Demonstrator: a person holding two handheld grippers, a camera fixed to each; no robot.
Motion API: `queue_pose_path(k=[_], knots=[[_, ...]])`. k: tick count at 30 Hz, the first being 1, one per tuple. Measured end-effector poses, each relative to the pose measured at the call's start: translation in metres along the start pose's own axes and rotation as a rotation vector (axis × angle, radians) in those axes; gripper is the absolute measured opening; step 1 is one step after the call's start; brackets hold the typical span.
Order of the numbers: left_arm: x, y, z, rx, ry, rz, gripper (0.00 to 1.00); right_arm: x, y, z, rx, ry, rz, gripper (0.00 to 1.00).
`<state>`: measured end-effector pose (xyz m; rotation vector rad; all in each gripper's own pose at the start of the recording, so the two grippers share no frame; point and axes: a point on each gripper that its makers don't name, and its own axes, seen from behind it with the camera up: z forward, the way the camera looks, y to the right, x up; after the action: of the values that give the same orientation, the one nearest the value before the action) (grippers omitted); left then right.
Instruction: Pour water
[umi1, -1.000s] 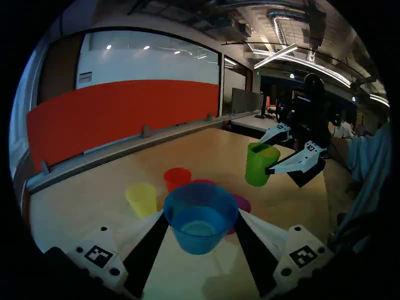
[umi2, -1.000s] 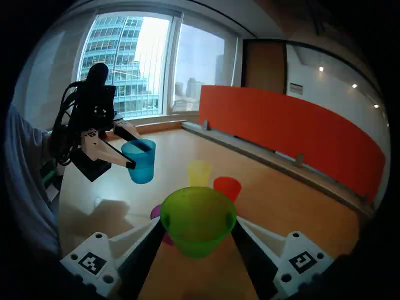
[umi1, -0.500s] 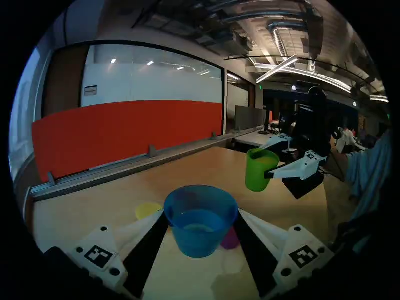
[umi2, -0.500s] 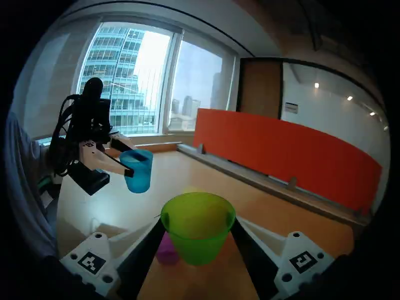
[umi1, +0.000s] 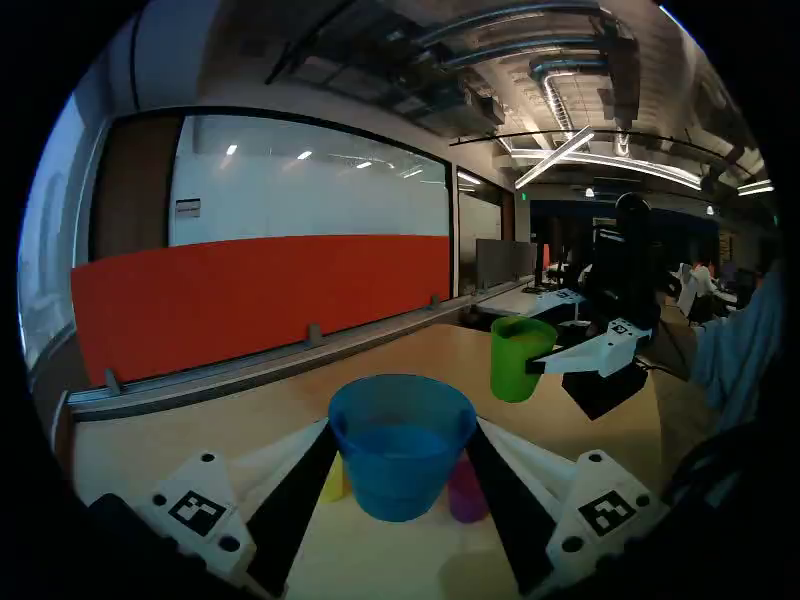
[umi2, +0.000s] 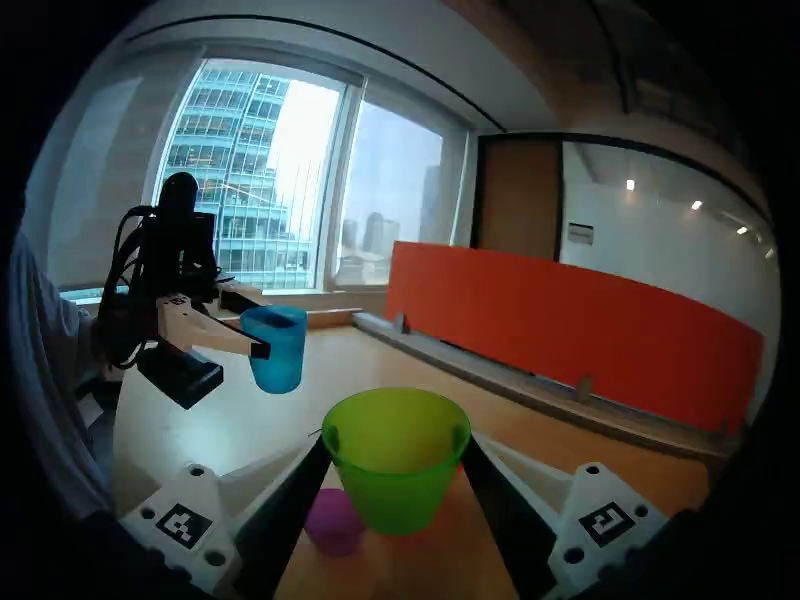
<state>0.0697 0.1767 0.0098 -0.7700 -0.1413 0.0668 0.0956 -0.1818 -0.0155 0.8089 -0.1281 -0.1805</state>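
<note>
In the left gripper view my left gripper (umi1: 402, 450) is shut on a blue cup (umi1: 402, 440) held upright in the air, with water in its bottom. Farther off to the right, the right gripper (umi1: 560, 358) holds a green cup (umi1: 517, 357) upright above the wooden table (umi1: 450, 355). In the right gripper view my right gripper (umi2: 396, 460) is shut on that green cup (umi2: 395, 455), which looks empty. At left there, the left gripper (umi2: 235, 335) carries the blue cup (umi2: 274, 347).
A purple cup (umi2: 333, 520) stands on the table below the green one; it also peeks beside the blue cup as the purple cup (umi1: 466, 490), with a yellow cup (umi1: 334, 478) on the other side. An orange partition (umi1: 260, 290) borders the table. A sleeve (umi2: 50, 400) is at left.
Both grippers have risen with their cups. The cups standing on the table have dropped lower in both views, and the red cup has passed out of sight.
</note>
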Motion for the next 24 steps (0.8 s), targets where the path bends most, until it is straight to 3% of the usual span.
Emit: queue_pose_path(k=[9, 24], knots=[[0.021, -0.001, -0.004, -0.001, 0.058, 0.000, 0.86, 0.016, -0.004, 0.006, 0.012, 0.052, 0.024, 0.92], [0.042, -0.001, -0.005, 0.001, 0.103, 0.026, 0.86, 0.030, -0.010, 0.014, 0.030, 0.081, 0.025, 0.92]])
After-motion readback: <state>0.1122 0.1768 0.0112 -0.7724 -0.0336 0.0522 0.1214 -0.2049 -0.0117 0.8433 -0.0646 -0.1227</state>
